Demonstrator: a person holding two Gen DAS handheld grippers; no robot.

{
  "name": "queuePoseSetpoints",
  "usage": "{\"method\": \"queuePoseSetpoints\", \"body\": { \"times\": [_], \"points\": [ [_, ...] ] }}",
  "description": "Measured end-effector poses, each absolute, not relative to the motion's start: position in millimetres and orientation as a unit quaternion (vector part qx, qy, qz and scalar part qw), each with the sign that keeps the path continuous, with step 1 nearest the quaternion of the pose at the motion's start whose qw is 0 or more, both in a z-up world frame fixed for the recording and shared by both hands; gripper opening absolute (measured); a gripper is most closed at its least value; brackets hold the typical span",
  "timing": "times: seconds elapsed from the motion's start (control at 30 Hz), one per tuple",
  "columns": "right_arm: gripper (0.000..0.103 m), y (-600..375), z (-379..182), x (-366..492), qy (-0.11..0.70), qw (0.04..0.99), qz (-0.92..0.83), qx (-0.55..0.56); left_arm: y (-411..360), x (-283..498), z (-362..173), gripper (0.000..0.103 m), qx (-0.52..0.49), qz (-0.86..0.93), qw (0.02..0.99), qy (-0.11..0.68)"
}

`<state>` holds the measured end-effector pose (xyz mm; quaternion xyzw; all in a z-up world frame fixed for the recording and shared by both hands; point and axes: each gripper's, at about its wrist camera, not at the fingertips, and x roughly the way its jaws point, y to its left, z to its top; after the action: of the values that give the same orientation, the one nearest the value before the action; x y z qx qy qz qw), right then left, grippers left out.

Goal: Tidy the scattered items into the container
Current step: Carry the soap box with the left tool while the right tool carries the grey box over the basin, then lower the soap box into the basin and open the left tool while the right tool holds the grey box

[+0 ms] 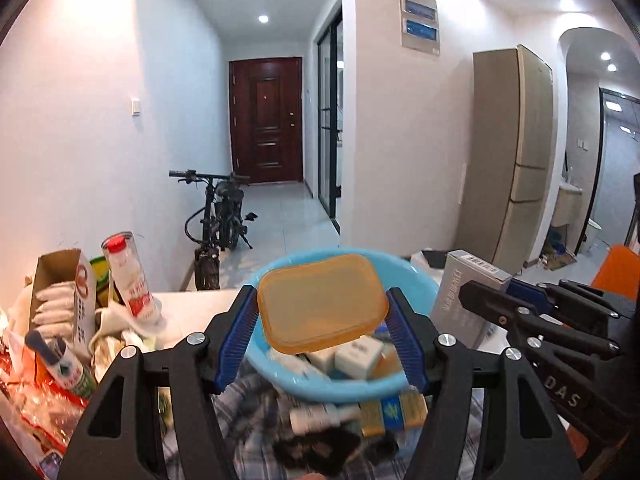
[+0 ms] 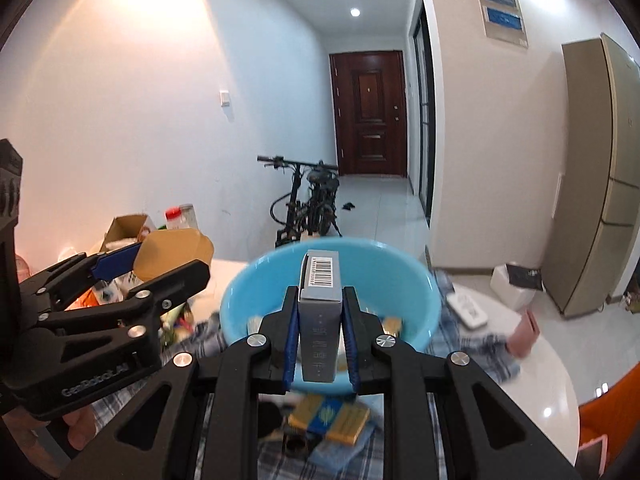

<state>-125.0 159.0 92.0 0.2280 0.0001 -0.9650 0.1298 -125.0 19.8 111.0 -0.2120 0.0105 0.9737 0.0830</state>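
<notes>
My left gripper [image 1: 322, 308] is shut on a flat translucent orange box [image 1: 322, 304], held in the air above the near rim of the light blue basin [image 1: 276, 276]. Several small cartons lie inside the basin. My right gripper [image 2: 320, 316] is shut on a tall grey carton [image 2: 320, 312] with a barcode on its end, raised over the same basin [image 2: 248, 300]. In the left wrist view the grey carton [image 1: 468, 292] and the right gripper [image 1: 496, 300] show at right. In the right wrist view the left gripper [image 2: 132, 264] with the orange box [image 2: 176, 252] shows at left.
On the checked cloth [image 1: 256, 412] in front of the basin lie a gold and blue packet [image 1: 394, 410], a white tube [image 1: 316, 416] and a dark item. At left stand an open cardboard box [image 1: 60, 296], a red-capped bottle [image 1: 128, 276] and a spray can [image 1: 60, 360]. A white remote [image 2: 466, 310] and a pink object [image 2: 522, 336] lie right of the basin.
</notes>
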Motion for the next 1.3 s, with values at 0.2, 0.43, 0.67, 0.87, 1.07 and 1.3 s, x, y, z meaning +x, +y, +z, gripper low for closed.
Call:
{"method": "queuePoseSetpoints", "body": {
  "times": [0.2, 0.43, 0.67, 0.87, 1.07, 1.3],
  "points": [
    [0.021, 137.7, 103.8, -152.2, 0.016, 0.134, -0.967, 0.215, 10.0, -152.2, 110.9, 0.063, -0.205, 0.976, 0.077, -0.009],
    [0.021, 120.5, 102.3, -188.3, 0.027, 0.137, -0.967, 0.213, -0.4, -182.4, 99.6, 0.063, -0.214, 0.973, 0.075, -0.027],
    [0.021, 116.4, 85.0, -214.7, 0.031, 0.124, -0.968, 0.218, -1.8, -205.4, 85.5, 0.063, -0.238, 0.968, 0.076, -0.027],
    [0.021, 116.0, 72.6, -234.0, 0.035, 0.112, -0.966, 0.232, 0.0, -207.2, 84.2, 0.063, -0.242, 0.967, 0.075, -0.025],
    [0.021, 115.1, 66.2, -240.7, 0.036, 0.112, -0.963, 0.241, -2.5, -209.1, 86.0, 0.063, -0.240, 0.968, 0.071, -0.025],
    [0.021, 108.1, 61.2, -240.4, 0.048, 0.114, -0.961, 0.246, -9.8, -212.7, 86.5, 0.063, -0.241, 0.968, 0.068, -0.034]
  ]
}}
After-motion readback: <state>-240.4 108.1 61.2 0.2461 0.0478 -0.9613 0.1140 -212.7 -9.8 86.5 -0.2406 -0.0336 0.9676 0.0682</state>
